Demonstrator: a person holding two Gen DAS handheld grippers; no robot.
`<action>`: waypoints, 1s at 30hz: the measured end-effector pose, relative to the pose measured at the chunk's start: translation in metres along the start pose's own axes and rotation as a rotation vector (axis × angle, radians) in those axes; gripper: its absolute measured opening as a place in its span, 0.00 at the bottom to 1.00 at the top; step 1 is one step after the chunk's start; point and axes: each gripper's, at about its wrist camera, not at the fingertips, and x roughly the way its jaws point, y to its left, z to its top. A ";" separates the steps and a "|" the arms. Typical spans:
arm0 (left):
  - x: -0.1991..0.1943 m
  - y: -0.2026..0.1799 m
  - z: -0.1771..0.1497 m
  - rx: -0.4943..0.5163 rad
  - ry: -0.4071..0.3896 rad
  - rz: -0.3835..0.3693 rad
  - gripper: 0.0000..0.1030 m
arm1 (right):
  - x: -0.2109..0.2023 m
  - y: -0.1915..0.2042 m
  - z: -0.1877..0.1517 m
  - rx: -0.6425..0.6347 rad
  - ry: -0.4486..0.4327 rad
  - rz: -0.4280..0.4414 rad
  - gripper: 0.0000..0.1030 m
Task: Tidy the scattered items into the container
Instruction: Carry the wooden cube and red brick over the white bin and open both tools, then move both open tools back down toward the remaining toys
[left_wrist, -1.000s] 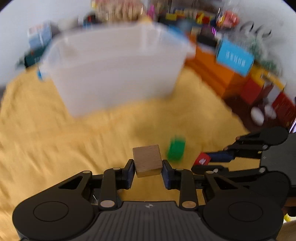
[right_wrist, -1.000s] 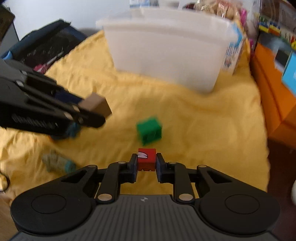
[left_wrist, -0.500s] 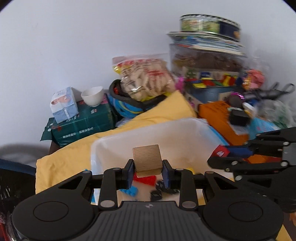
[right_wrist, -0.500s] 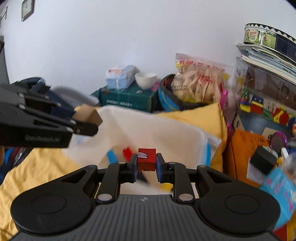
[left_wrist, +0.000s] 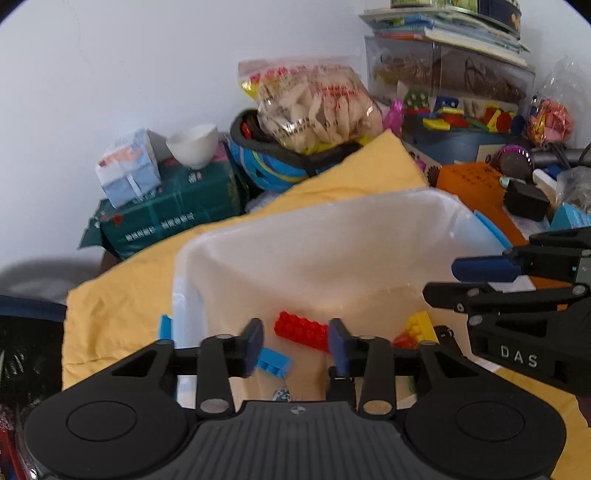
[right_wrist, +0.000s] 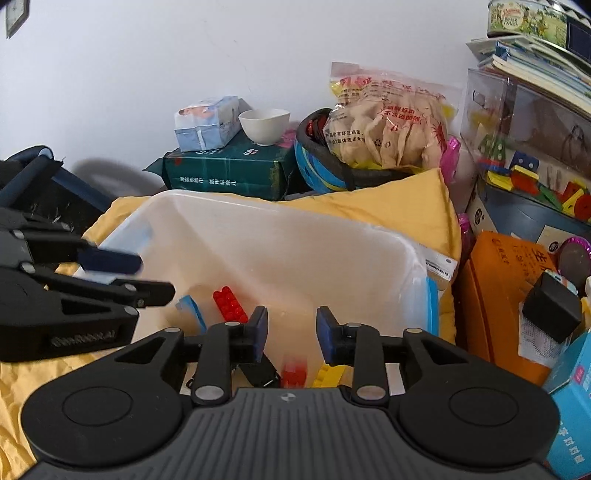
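Observation:
A translucent white plastic bin (left_wrist: 332, 236) (right_wrist: 280, 225) stands on a yellow cloth (left_wrist: 122, 295). Both grippers hover over its near rim. My left gripper (left_wrist: 295, 341) is open and empty; below it lie a red brick (left_wrist: 301, 330), a blue brick (left_wrist: 273, 363) and a yellow brick (left_wrist: 421, 325). My right gripper (right_wrist: 290, 330) is open and empty; a small red block (right_wrist: 294, 373), blurred, is below it inside the bin, beside a yellow brick (right_wrist: 328, 373) and a red brick (right_wrist: 229, 306). The wooden cube is not in view.
Behind the bin stand a green box (left_wrist: 173, 218) with a white bowl (left_wrist: 192, 144) and tissue pack (left_wrist: 127, 166), a snack bag (left_wrist: 314, 103), and stacked toy boxes (right_wrist: 524, 155). An orange box (right_wrist: 502, 295) is to the right.
Both grippers have opened over the bin. The wooden cube has left the left gripper and the red block has left the right gripper and is dropping into the bin.

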 end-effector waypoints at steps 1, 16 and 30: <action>-0.008 0.001 0.000 -0.007 -0.016 0.001 0.45 | -0.004 0.001 0.000 -0.001 -0.006 0.001 0.32; -0.086 -0.007 -0.111 0.027 0.032 -0.017 0.61 | -0.072 0.031 -0.065 -0.074 0.014 0.121 0.42; -0.070 -0.012 -0.210 -0.034 0.255 -0.144 0.61 | -0.077 0.086 -0.166 -0.242 0.272 0.330 0.45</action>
